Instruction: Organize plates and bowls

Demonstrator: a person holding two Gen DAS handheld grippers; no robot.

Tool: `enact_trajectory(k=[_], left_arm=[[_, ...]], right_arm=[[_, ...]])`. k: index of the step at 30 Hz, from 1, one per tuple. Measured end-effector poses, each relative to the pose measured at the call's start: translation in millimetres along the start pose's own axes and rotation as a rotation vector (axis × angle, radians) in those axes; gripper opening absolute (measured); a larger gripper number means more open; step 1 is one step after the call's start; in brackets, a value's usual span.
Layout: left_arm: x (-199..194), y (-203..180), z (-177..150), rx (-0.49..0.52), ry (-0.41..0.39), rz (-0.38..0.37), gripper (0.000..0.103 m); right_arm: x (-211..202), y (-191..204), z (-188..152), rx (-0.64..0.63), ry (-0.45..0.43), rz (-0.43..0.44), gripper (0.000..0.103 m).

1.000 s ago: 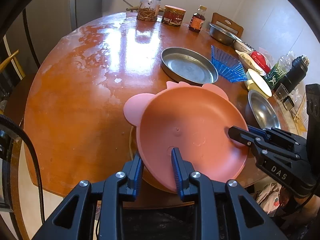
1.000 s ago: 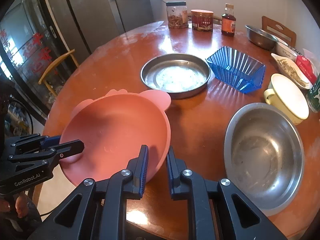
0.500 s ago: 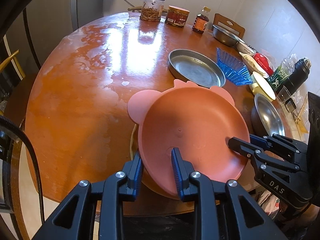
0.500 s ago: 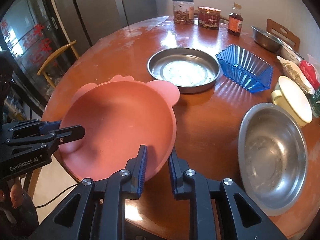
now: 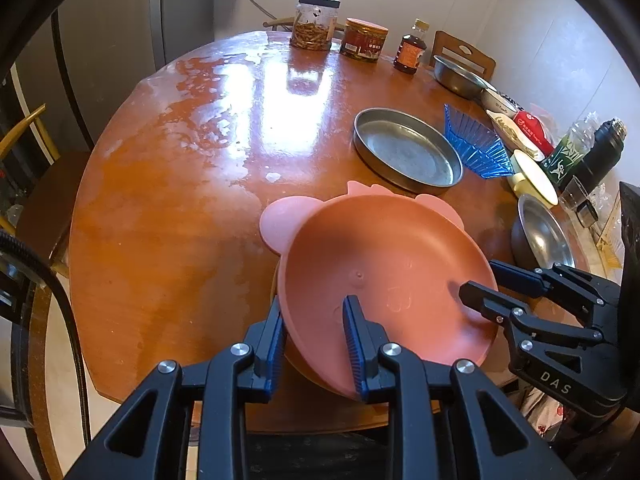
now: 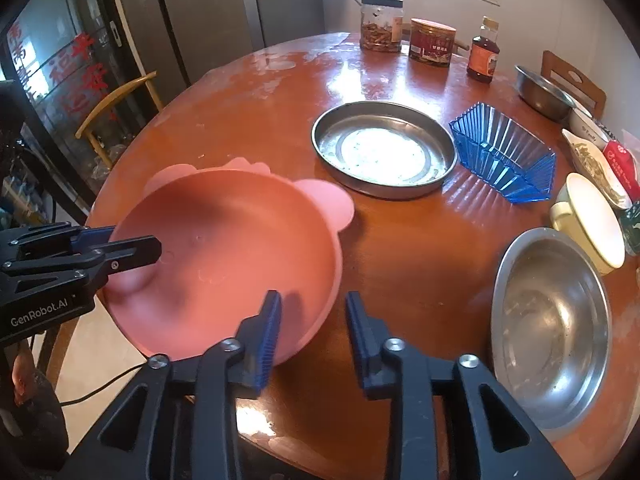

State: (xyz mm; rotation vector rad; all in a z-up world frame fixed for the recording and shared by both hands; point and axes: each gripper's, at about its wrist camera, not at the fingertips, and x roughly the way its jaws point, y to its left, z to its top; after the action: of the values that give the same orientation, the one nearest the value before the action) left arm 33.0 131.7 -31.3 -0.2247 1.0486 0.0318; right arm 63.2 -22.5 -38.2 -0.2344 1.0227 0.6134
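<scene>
Where fingers [image 5: 352,340] overlap, pink plate [image 5: 384,264] rim hidden.

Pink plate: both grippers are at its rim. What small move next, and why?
Probably draw the right gripper back off the rim. Its jaws are opening and its pads no longer press the pink plate, while the left gripper clamps the near edge, holding the plate tilted over the table.
</scene>
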Motion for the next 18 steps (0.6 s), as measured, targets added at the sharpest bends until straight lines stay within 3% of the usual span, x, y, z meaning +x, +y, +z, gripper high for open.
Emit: enact_trajectory(k=[11,13,15,18], left_arm=[[-3.5,-0.2,-0.8,0.016,0.009,0.018,0.03],[-5.4,-2.1,-0.6,0.034,0.006,0.027,0.036],[-7.8,-4.0,-0.4,0.047,-0.006,0.048,0.058],[-11.6,-2.0,1.2,0.035,-0.016,0.044,0.059]], right_arm=[[-0.8,-9.8,-2.9,0.044,0.003,0.014,0.041],[-1.7,-11.4,-3.9,0.052,-0.001,0.022,0.045],[-2.9,-12.7,-4.3,0.057,-0.005,0.023,0.045],[-5.2,-13.9,-5.4,0.066,-0.011,0.025,0.045]])
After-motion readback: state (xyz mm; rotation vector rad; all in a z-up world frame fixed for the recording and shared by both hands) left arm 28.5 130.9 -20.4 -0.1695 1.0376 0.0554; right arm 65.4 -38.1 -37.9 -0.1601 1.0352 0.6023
